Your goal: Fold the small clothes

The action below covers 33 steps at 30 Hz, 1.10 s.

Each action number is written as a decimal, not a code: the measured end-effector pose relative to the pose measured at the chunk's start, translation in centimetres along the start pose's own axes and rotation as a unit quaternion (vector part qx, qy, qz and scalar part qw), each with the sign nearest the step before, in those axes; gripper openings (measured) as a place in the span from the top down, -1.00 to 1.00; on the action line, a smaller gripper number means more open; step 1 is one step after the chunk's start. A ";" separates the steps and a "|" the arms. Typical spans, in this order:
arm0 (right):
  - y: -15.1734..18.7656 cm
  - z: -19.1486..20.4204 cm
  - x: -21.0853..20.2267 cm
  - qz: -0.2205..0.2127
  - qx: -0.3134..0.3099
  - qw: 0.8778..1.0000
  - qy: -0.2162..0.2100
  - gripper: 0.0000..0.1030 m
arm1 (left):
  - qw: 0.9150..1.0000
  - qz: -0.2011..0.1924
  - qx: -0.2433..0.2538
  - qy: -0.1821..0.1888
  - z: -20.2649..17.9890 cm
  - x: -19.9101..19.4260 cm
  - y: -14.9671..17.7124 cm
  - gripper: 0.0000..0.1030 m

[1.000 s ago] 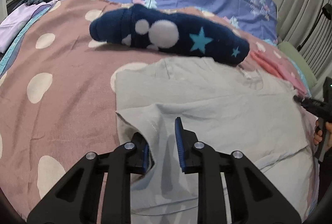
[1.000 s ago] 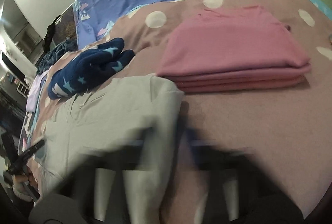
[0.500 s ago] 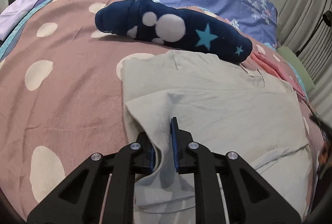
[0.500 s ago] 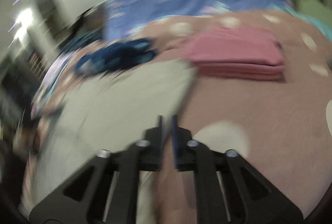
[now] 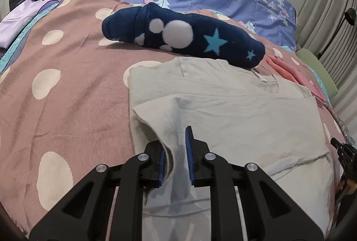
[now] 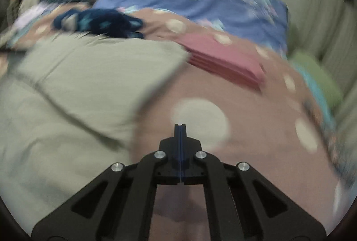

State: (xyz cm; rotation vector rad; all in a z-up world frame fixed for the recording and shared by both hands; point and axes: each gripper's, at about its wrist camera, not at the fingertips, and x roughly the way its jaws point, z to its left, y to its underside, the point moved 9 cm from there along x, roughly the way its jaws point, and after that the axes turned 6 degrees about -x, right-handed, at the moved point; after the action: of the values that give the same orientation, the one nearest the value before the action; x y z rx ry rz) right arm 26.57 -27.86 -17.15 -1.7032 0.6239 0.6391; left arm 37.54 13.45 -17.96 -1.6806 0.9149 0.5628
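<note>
L tool (image 5: pixel 176 151) is gripping a bunched fold of the pale grey shirt (image 5: pixel 223 107), fabric pinched btwn its blue pads. Shirt is lying spread on the pink polka-dot bed cover (image 5: pixel 67 89), w/ a navy star-print fleece item (image 5: pixel 183 37) lying just behind it and a folded pink stack (image 6: pixel 223 58) sitting beside its far corner. R tool (image 6: pixel 180 129) is hanging over bare cover beside the shirt, clenched tight w/ nothing in it; that view is blurry.

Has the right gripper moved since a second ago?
Yes. The right gripper, jaws just closed on nothing, has swung right off the grey shirt; it now sits over a white dot of the bedspread.
</note>
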 end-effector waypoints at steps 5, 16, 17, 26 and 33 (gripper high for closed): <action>0.7 2.7 -2.7 -0.030 -0.037 0.994 -0.095 0.87 | 1.000 0.007 -0.003 -0.009 0.1 0.8 0.0 0.67; -1.3 6.2 -1.2 -0.048 -0.137 0.989 0.019 1.00 | 1.000 0.008 0.002 -0.013 0.0 1.0 0.5 0.49; -1.1 4.2 -1.3 -0.045 -0.103 0.993 0.028 1.00 | 1.000 0.007 0.003 -0.013 0.0 0.9 0.5 0.49; 0.6 3.2 -2.8 -0.041 -0.061 0.995 -0.063 1.00 | 1.000 0.006 -0.002 -0.017 0.4 1.2 0.5 0.48; -0.1 11.6 -0.1 -0.038 -0.261 0.965 -0.001 0.29 | 1.000 0.006 0.009 -0.024 0.0 0.9 0.7 0.33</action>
State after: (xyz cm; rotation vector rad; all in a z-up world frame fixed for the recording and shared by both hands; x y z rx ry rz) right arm 25.51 -16.54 -19.28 -2.2022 0.4026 0.7969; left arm 37.53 13.09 -19.04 -1.6395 0.8937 0.6001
